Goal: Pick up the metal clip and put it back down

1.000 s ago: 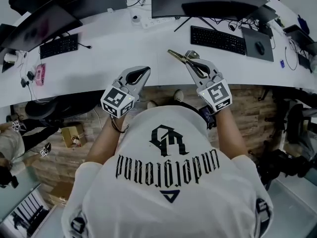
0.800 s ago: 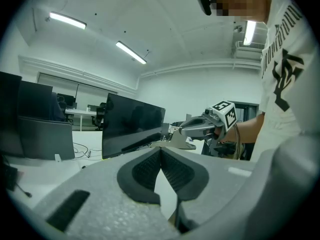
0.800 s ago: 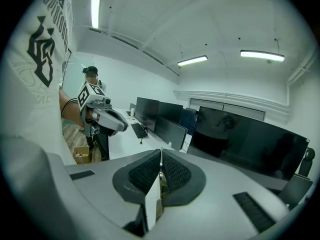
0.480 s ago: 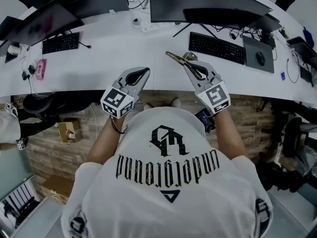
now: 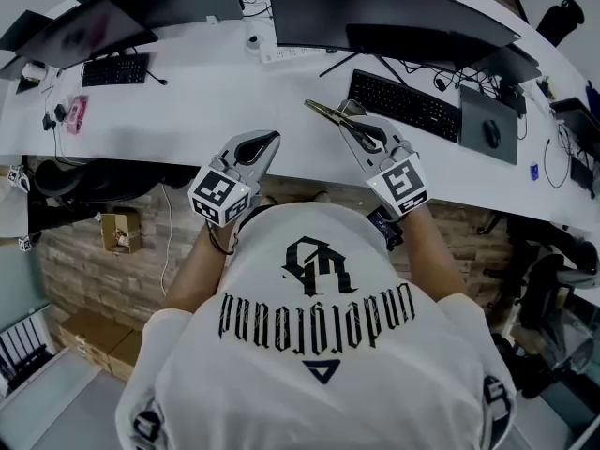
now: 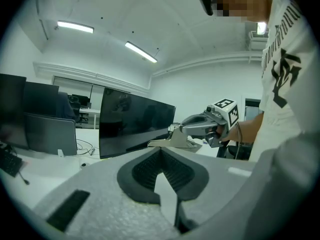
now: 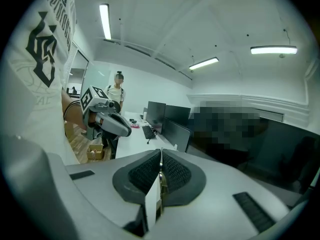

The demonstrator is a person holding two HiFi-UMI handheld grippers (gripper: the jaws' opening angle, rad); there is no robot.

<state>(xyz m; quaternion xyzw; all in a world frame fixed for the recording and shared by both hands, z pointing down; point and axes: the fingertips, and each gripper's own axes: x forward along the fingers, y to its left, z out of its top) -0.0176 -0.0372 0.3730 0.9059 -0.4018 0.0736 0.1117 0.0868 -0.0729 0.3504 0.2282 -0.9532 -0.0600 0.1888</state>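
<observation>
Over the white tabletop [image 5: 187, 101], the left gripper [image 5: 265, 142] hovers with its fingers closed on nothing, while the right gripper [image 5: 356, 127] fingers pinch the metal clip [image 5: 323, 112], held in the air.

- White desk [image 5: 187, 101] is curving across the upper head view.
- Big dark monitor [image 5: 375, 7] is standing at the desk's back edge, around the middle.
- Second dark monitor [image 5: 187, 3] is standing at the desk's back left.
- Black keyboard [image 5: 403, 104] is lying on the desk, right of middle.
- Dark mouse pad [image 5: 487, 92] is carrying a mouse [image 5: 491, 135] toward the desk's right end.
- Another keyboard [image 5: 114, 68] is lying toward the desk's left end.
- Small pink item [image 5: 76, 113] is sitting near the desk's left front edge; too small to identify.
- Cardboard box [image 5: 119, 231] is sitting on the wood floor [image 5: 94, 270], under the desk's left part.
</observation>
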